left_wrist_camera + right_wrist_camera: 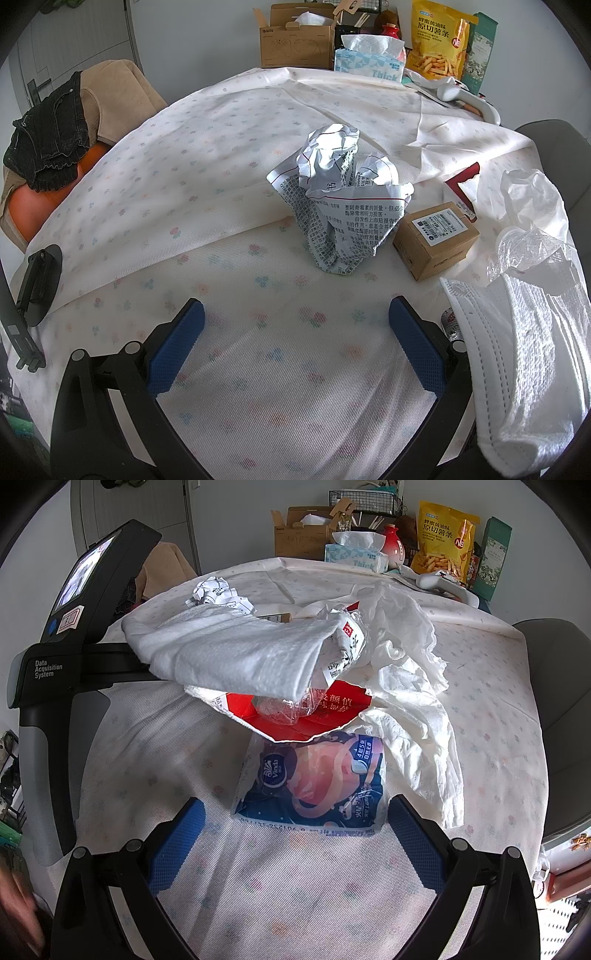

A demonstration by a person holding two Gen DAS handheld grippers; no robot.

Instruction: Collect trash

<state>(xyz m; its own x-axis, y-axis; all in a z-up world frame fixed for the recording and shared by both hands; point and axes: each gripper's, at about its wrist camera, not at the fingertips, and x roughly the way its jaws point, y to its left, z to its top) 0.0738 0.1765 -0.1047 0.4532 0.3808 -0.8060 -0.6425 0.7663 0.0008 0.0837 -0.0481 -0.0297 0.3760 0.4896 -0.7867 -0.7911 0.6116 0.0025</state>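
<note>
A crumpled printed paper leaflet [338, 199] stands on the flowered tablecloth [192, 173], straight ahead of my open, empty left gripper [295, 332]. A small brown box [436, 238] lies right of it. A white face mask [517, 350] and crumpled clear plastic [532, 251] lie at the right. In the right wrist view my open, empty right gripper [295, 834] faces a blue tissue wrapper [314, 786]. Beyond it lie a torn red paper [314, 716], a folded white cloth [236, 650], crumpled white tissue [413, 672] and the leaflet [218, 592].
At the table's far edge stand a cardboard box [295, 40], a tissue box [369, 59], a yellow snack bag [439, 40] and a white handle [469, 98]. A chair with clothes [74, 122] is at the left, a grey chair [554, 720] at the right.
</note>
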